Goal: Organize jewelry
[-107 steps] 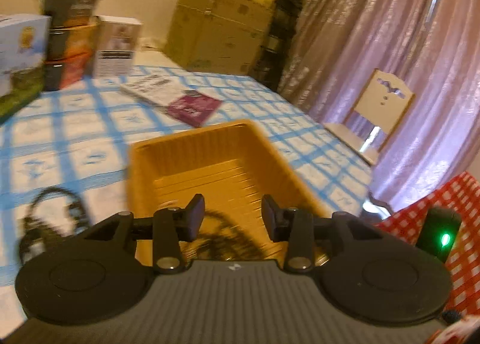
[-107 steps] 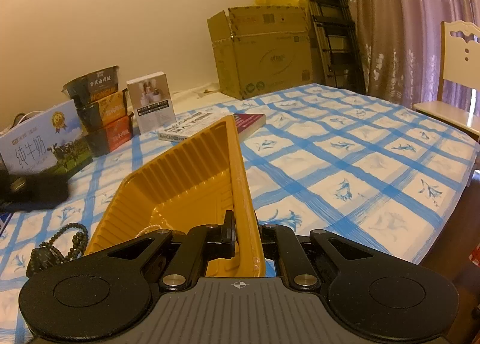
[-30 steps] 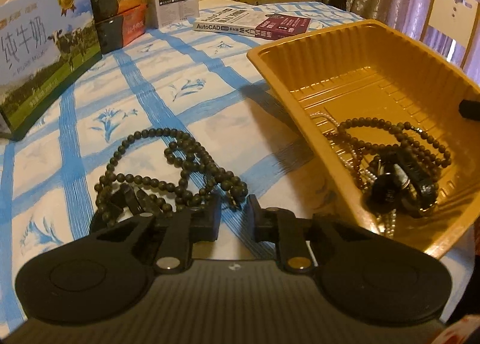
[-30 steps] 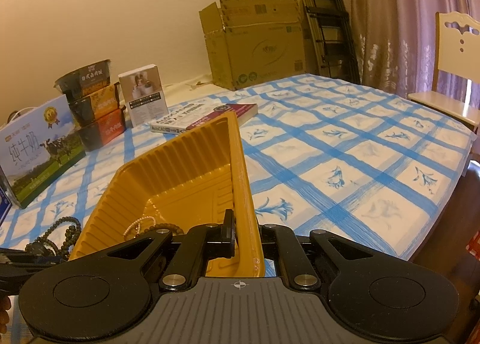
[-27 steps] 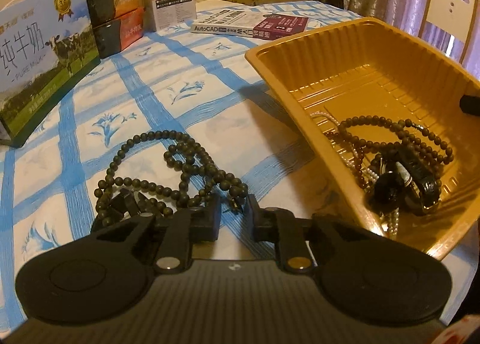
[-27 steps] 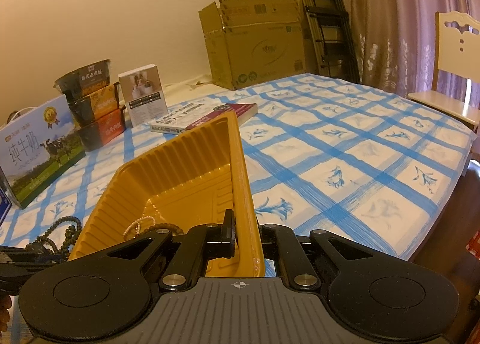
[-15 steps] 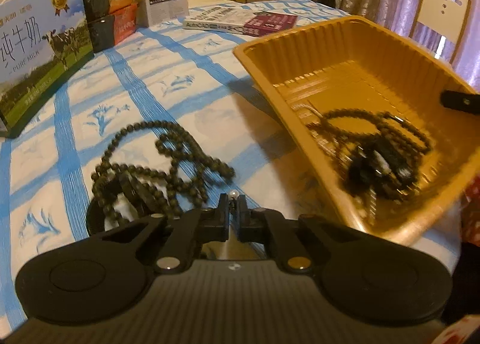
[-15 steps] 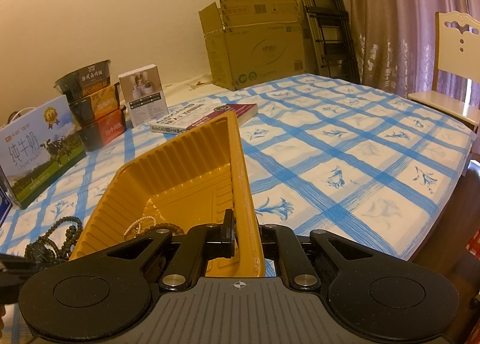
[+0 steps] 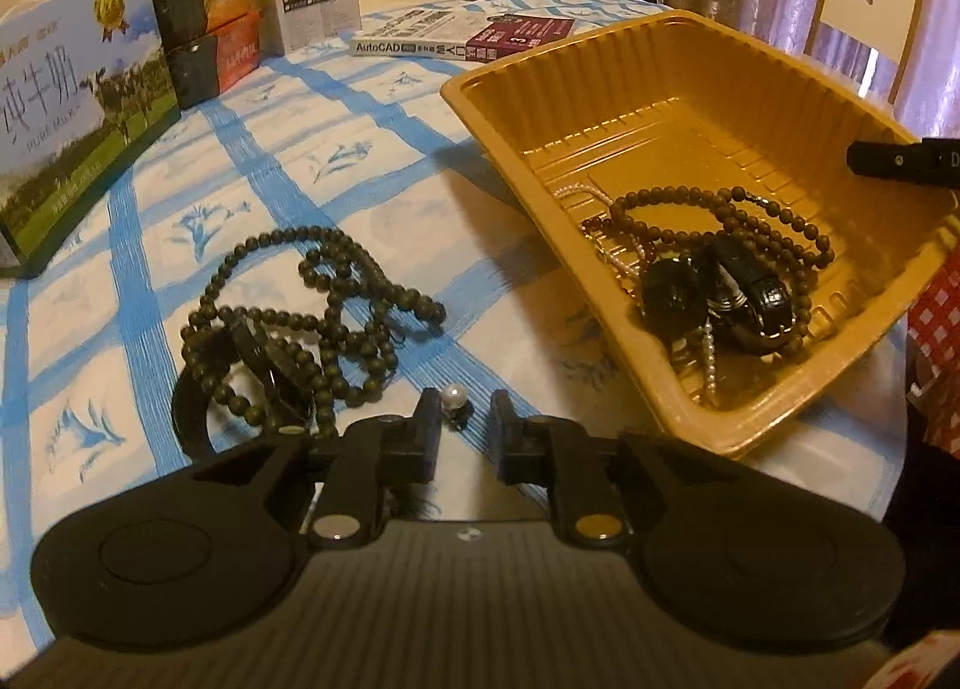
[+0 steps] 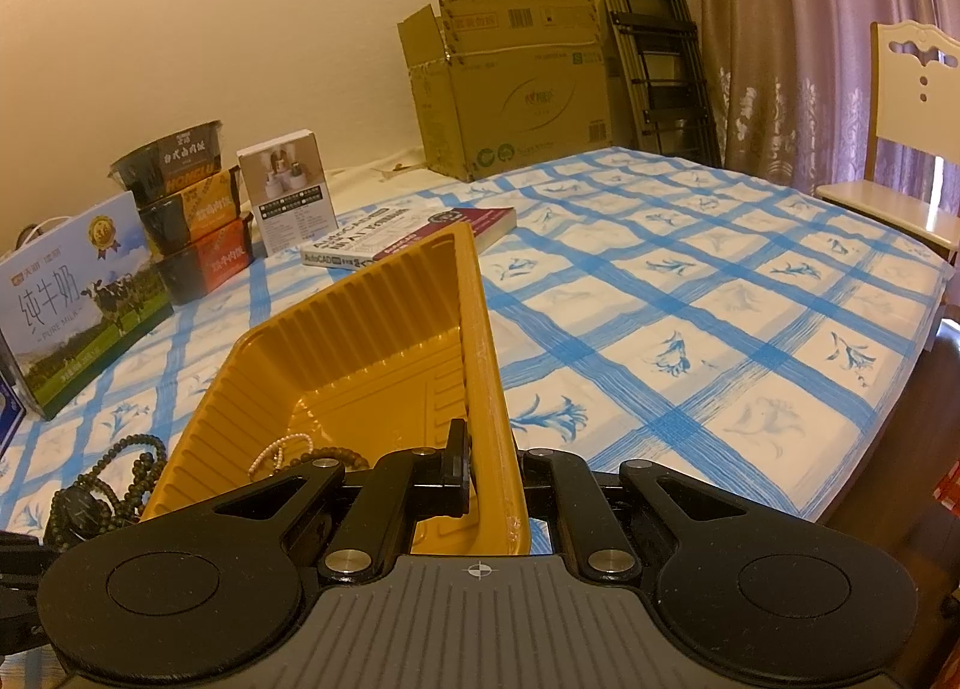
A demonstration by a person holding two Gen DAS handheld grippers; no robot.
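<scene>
Having just reopened, left gripper (image 9: 462,419) jaws flank pearl (image 9: 451,396).

A lived-in room of a home is shown: a table covered with a blue-checked floral tablecloth (image 10: 690,293), a cream wooden chair (image 10: 912,107) set before mauve patterned curtains (image 10: 798,29), a cardboard box (image 10: 510,83), and a milk carton (image 9: 66,113) beside stacked instant-noodle bowls (image 10: 180,203).
</scene>
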